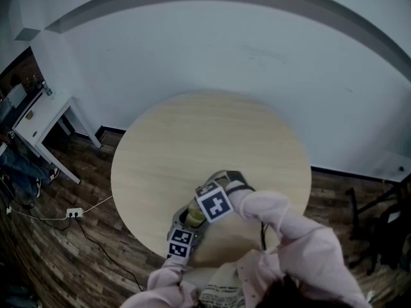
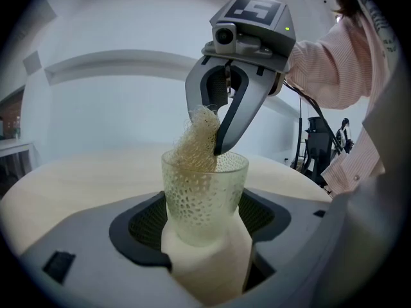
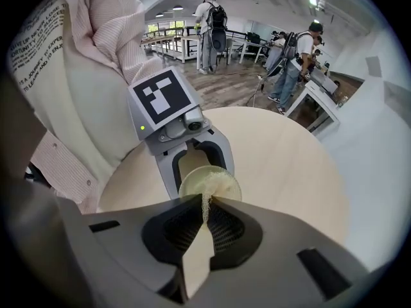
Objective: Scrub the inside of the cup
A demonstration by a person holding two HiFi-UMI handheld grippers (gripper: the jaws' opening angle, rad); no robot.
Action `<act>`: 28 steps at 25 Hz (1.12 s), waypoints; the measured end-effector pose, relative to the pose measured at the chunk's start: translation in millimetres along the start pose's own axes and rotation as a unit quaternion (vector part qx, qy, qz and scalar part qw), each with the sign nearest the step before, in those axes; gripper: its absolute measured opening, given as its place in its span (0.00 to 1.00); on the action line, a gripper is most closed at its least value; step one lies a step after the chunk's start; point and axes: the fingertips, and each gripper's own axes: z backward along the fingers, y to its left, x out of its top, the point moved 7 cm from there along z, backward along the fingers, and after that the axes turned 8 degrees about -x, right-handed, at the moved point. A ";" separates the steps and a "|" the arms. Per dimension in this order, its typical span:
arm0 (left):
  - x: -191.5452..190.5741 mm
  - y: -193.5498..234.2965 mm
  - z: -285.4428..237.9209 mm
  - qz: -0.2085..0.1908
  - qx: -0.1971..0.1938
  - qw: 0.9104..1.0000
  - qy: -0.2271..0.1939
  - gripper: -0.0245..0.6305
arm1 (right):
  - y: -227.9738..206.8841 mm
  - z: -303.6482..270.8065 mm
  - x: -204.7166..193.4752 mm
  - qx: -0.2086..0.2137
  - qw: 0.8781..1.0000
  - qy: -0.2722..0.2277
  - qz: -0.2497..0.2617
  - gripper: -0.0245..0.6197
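Note:
A pale, dimpled translucent cup (image 2: 204,197) stands upright between my left gripper's (image 2: 207,236) jaws, which are shut on its sides. From above, my right gripper (image 2: 215,133) points steeply down over the cup's mouth, shut on a tan mesh scrubber (image 2: 196,140) that hangs into the cup. In the right gripper view the cup's rim (image 3: 210,186) lies just past my right gripper (image 3: 207,201), with the scrubber (image 3: 206,205) pinched between the jaws. In the head view both grippers meet at the near table edge, left gripper (image 1: 182,231) below right gripper (image 1: 204,215), around the cup (image 1: 194,213).
A round, light wood table (image 1: 212,153) carries the work, with wood floor around it. A white side table (image 1: 40,117) stands at the far left, a power strip (image 1: 74,213) lies on the floor. Several people (image 3: 212,24) stand far off in the right gripper view.

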 end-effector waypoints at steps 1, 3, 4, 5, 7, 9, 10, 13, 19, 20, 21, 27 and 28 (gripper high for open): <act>0.2 -0.1 0.2 0.000 0.000 1.000 0.000 0.58 | -0.2 -0.2 -0.5 -0.002 1.000 0.005 0.004 0.07; 0.5 -0.3 0.4 -0.001 -0.001 1.000 0.000 0.58 | -0.4 -1.2 -1.8 -0.007 1.000 0.014 0.012 0.07; 0.5 -0.4 0.4 -0.001 -0.001 1.000 0.000 0.58 | -0.3 -2.0 -2.5 -0.008 1.000 0.019 0.015 0.07; 0.5 -0.4 0.3 -0.001 -0.001 1.000 0.000 0.58 | -0.3 -2.9 -3.2 -0.010 1.000 0.023 0.018 0.07; 0.5 -0.3 0.0 -0.002 -0.002 1.000 0.000 0.58 | -0.4 -4.3 -4.5 -0.014 0.999 0.028 0.021 0.07; 0.1 -0.8 0.0 -0.002 -0.001 1.000 0.000 0.58 | 0.0 -4.6 -4.9 -0.016 0.999 0.029 0.021 0.07; 0.1 -1.1 0.0 -0.002 -0.001 1.000 0.000 0.58 | 0.3 -4.3 -5.1 -0.017 0.999 0.030 0.021 0.07; 0.3 -1.4 -0.4 -0.002 -0.001 1.000 0.000 0.58 | 0.9 -4.4 -5.8 -0.014 0.999 0.037 0.022 0.07; 0.3 -0.3 -0.9 -0.003 -0.001 1.000 0.000 0.58 | -0.7 -7.2 -3.7 0.005 0.999 0.050 0.002 0.07; 0.3 -0.1 -1.0 -0.002 0.000 1.000 0.000 0.58 | -1.4 -7.4 -3.3 0.010 0.999 0.051 -0.005 0.07; 0.3 -0.1 -1.0 -0.002 0.000 1.000 0.000 0.58 | -1.7 -7.9 -2.9 0.015 0.999 0.050 -0.013 0.07; -0.1 -1.6 -0.2 -0.002 0.001 1.000 0.000 0.58 | 6.3 -15.6 1.4 0.073 0.994 0.029 -0.082 0.07; -0.1 -1.8 -0.5 -0.002 0.001 1.000 0.001 0.58 | 5.6 -14.6 -1.4 0.076 0.992 0.037 -0.093 0.07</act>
